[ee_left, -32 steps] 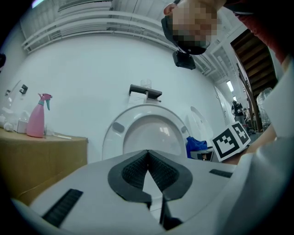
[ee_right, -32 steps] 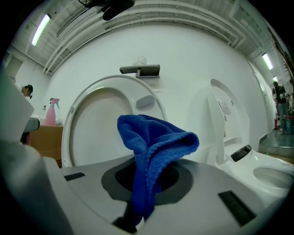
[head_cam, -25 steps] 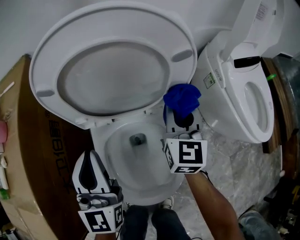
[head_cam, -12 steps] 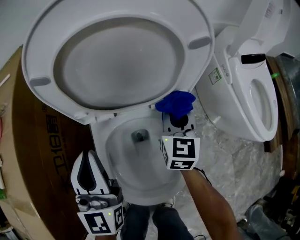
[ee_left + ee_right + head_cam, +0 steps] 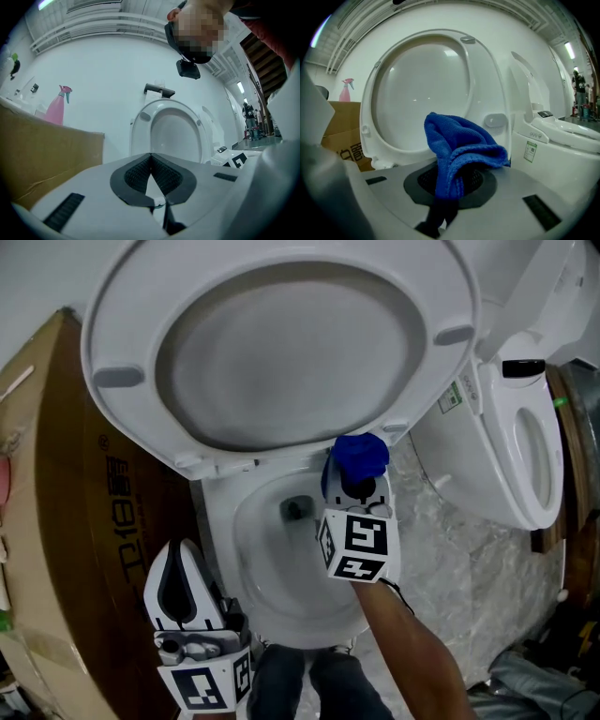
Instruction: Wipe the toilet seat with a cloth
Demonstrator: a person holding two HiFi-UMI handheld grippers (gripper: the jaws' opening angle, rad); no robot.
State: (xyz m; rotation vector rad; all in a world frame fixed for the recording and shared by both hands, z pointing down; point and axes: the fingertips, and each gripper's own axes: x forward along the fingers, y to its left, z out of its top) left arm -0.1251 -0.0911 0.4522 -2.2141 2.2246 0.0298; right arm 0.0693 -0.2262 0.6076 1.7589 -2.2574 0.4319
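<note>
Right gripper view: the right gripper (image 5: pixel 449 185) clamped a blue cloth (image 5: pixel 459 150) before the raised toilet seat (image 5: pixel 423 96). Left gripper (image 5: pixel 151 157) jaws were closed, empty.

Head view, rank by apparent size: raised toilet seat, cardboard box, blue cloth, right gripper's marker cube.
1. raised toilet seat
2. cardboard box, cropped by frame
3-4. right gripper's marker cube and blue cloth: near alike; cube looks slightly bigger but sits nearer the camera.

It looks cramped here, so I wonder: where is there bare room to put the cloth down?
The marble floor between the open toilet bowl and the second toilet lies bare. The left side is crowded: the left gripper fills the gap between bowl and cardboard box.
</note>
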